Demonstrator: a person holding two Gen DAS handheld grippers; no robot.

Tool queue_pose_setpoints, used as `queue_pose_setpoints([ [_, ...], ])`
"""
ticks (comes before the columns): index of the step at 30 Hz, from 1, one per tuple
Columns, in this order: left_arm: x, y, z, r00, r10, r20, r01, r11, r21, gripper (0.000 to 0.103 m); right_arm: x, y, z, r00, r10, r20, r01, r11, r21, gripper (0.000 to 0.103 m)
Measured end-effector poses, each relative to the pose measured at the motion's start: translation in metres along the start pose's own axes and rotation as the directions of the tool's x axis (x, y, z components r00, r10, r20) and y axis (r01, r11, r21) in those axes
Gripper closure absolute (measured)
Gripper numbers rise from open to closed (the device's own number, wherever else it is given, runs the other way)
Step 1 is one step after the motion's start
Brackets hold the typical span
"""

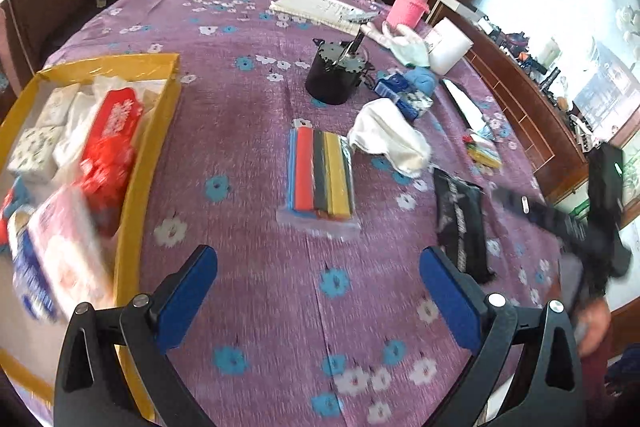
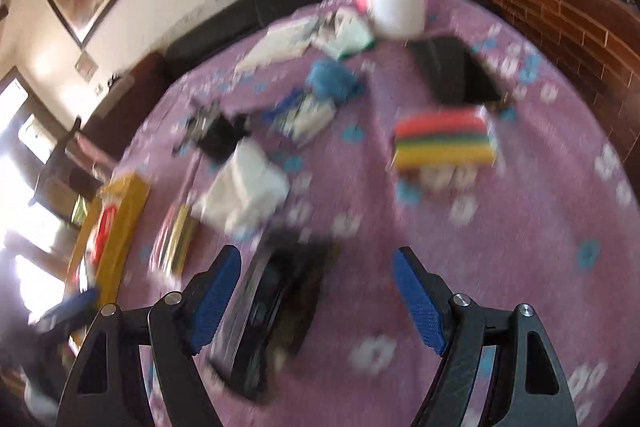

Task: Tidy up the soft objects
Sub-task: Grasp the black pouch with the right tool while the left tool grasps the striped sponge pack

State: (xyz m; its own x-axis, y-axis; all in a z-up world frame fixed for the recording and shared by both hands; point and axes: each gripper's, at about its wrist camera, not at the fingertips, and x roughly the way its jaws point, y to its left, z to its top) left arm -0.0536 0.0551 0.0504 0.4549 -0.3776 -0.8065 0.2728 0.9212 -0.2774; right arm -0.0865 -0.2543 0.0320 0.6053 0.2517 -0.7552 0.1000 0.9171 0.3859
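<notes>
Black pouch on bedspread between open right tool pads, untouched.

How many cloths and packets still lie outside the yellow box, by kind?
Cloths: 3 (white cloth, blue cloth, pale green cloth)
Coloured-strip packs: 2
Black packet: 1
Blue tissue pack: 1
Total: 7

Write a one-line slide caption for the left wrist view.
Open left gripper above a purple floral cloth, between a yellow box of tissue packs and a packet of coloured strips.
</notes>
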Motion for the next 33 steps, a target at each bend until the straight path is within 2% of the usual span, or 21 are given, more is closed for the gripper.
queue_pose_setpoints([
  [3,0.022,0.01,0.011,1.0,0.003,-0.02,-0.004,0.999,-0.038,0.003,0.017,0.018,-0.012,0.998,-0.013,-0.062,0.011,0.999,-0.039,0.021],
  [5,0.029,0.02,0.014,0.999,-0.026,-0.018,0.024,0.996,-0.091,0.005,0.03,0.029,-0.016,0.995,-0.019,-0.095,0.013,0.998,-0.063,0.021],
  [7,0.028,0.028,0.013,0.999,-0.047,-0.007,0.046,0.992,-0.12,0.005,0.039,0.041,-0.02,0.994,-0.032,-0.107,0.022,0.995,-0.094,0.021],
  [8,0.026,0.03,0.013,0.998,-0.061,0.003,0.061,0.991,-0.122,0.006,0.041,0.049,-0.022,0.994,-0.066,-0.089,0.054,0.99,-0.13,0.021],
  [12,0.033,0.02,0.013,1.0,-0.021,-0.017,0.02,0.998,-0.062,0.006,0.047,0.062,-0.025,0.98,-0.187,-0.06,0.17,0.961,-0.219,0.046],
  [15,0.046,0.007,0.016,0.999,-0.007,-0.048,0.006,1.0,-0.011,0.006,0.04,0.053,-0.026,0.98,-0.187,-0.07,0.167,0.96,-0.224,0.05],
  [22,0.08,-0.016,0.035,0.996,0.057,-0.069,-0.052,0.996,0.071,0.006,0.026,0.03,-0.028,0.978,-0.2,-0.059,0.185,0.963,-0.198,0.05],
  [27,0.094,-0.029,0.036,0.987,0.152,-0.048,-0.144,0.981,0.132,0.0,0.024,0.033,-0.032,0.973,-0.225,-0.046,0.21,0.953,-0.22,0.048],
  [29,0.098,-0.038,0.027,0.977,0.213,-0.013,-0.206,0.958,0.199,0.0,0.025,0.037,-0.033,0.97,-0.239,-0.04,0.224,0.947,-0.229,0.048],
  [31,0.096,-0.039,0.024,0.981,0.195,0.014,-0.194,0.96,0.2,0.0,0.026,0.038,-0.035,0.968,-0.249,-0.036,0.235,0.944,-0.233,0.048],
  [32,0.095,-0.037,0.023,0.982,0.19,0.011,-0.189,0.962,0.195,0.003,0.026,0.038,-0.035,0.967,-0.251,-0.036,0.236,0.943,-0.233,0.048],
  [33,0.092,-0.035,0.023,0.981,0.194,0.019,-0.194,0.963,0.187,0.022,0.025,0.038,-0.035,0.967,-0.25,-0.04,0.234,0.944,-0.231,0.048],
])
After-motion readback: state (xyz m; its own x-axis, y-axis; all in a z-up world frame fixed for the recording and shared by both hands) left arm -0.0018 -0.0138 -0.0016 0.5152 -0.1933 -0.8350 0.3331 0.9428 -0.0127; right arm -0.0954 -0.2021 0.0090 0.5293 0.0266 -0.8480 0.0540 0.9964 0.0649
